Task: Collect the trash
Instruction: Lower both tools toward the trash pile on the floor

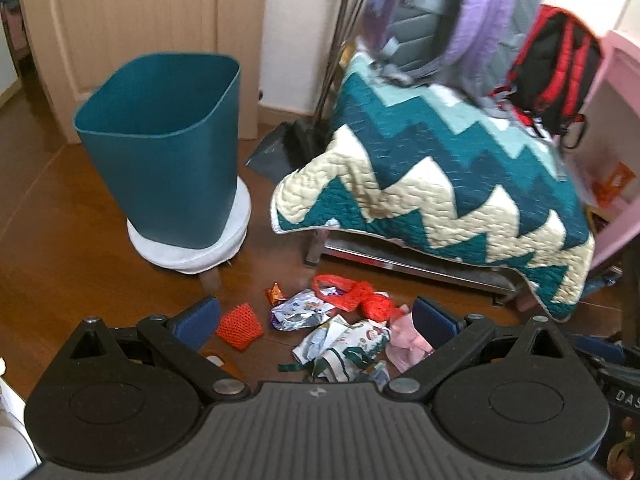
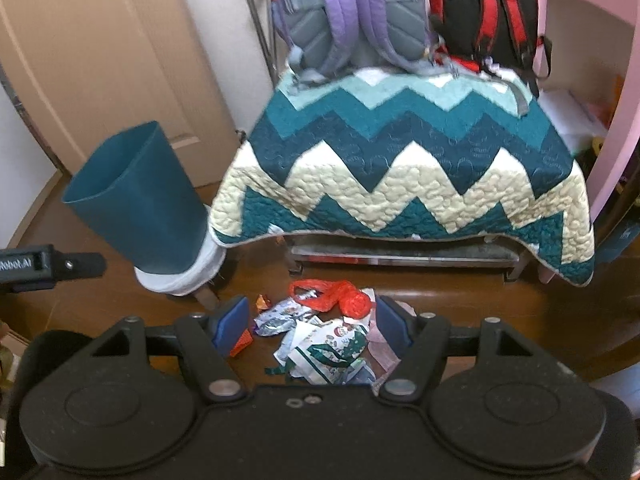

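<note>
Left wrist view: left gripper (image 1: 318,316) hangs above the brown wooden floor (image 1: 80,216), jaws wide apart, nothing between the blue pads (image 1: 202,316). Below and ahead lies the trash, a loose heap on the floor: orange-red mesh scrap (image 1: 240,326), small copper foil wrapper (image 1: 275,293), crumpled silver printed wrapper (image 1: 298,310), knotted red plastic bag (image 1: 360,298), white paper with green print (image 1: 344,350), pale pink crumpled piece (image 1: 408,340). Pieces touch or overlap one another; the mesh scrap sits just beside the silver wrapper, at the heap's left edge.

Tall teal plastic bin (image 1: 168,156) stands upright on a low round white-covered stool (image 1: 192,252), left of the heap and behind it, open mouth up. Inside of bin not readable from here.

Right of the bin: a teal-and-cream zigzag quilt (image 1: 432,184) draped over a metal-framed bench (image 1: 400,256), with a purple-and-grey backpack (image 1: 448,20) and a red-and-black backpack (image 1: 556,68) on top. Dark dustpan (image 1: 276,152) leans by the wall between bin and quilt.

Right wrist view: right gripper (image 2: 312,320) also over the heap, jaws spread, empty. Red plastic bag and printed paper lie between its pads; the mesh scrap is partly hidden behind the left pad.
</note>
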